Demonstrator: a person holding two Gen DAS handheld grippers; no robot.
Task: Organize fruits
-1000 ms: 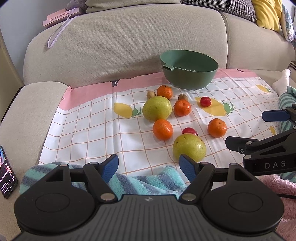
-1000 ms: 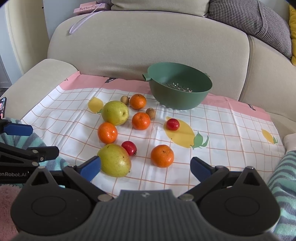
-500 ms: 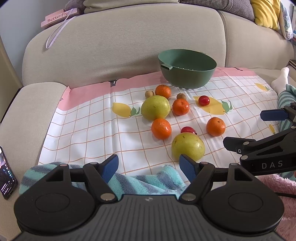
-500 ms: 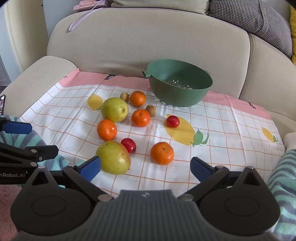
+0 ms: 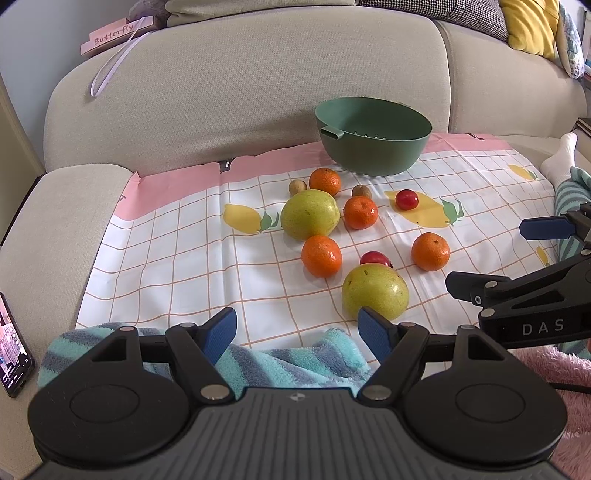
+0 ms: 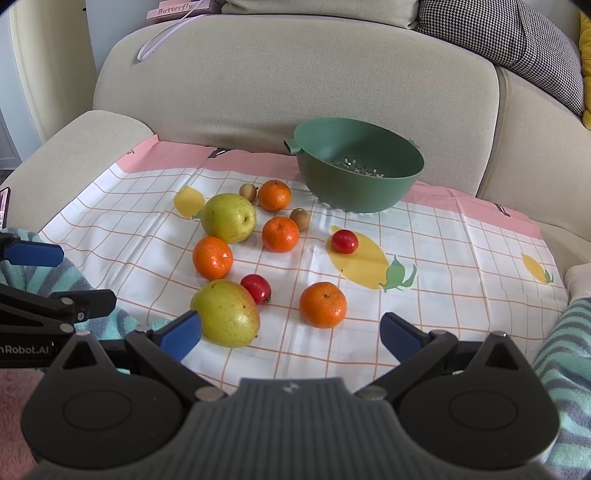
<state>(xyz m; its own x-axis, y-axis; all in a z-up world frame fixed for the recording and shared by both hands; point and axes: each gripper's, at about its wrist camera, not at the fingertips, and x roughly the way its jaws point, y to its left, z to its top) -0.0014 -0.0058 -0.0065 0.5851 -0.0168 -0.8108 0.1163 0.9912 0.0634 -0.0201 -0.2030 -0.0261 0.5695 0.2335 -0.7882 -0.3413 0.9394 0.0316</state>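
Note:
Fruit lies scattered on a checked cloth (image 5: 177, 266) (image 6: 461, 258) spread over a sofa seat. Two green-yellow pears (image 5: 375, 292) (image 6: 225, 313), several oranges (image 5: 321, 256) (image 6: 322, 304), red cherry tomatoes (image 6: 344, 241) and small brown fruits (image 6: 299, 218) are there. An empty green colander bowl (image 5: 373, 134) (image 6: 358, 164) stands behind them. My left gripper (image 5: 297, 330) hovers open at the cloth's near edge, beside the near pear. Open too, my right gripper (image 6: 290, 334) sits in front of the near pear and an orange (image 5: 430, 251). Neither holds anything.
A striped blue towel (image 5: 277, 358) (image 6: 55, 277) lies at the cloth's near edge. A phone (image 5: 13, 354) rests on the left armrest. The sofa back (image 5: 240, 92) rises behind the bowl, with a pink "Butterfly" item (image 5: 114, 33) on top. A socked foot (image 5: 559, 158) is at right.
Both grippers have moved slightly forward toward the fruit and risen a little. Their jaws stay open and no fruit has moved.

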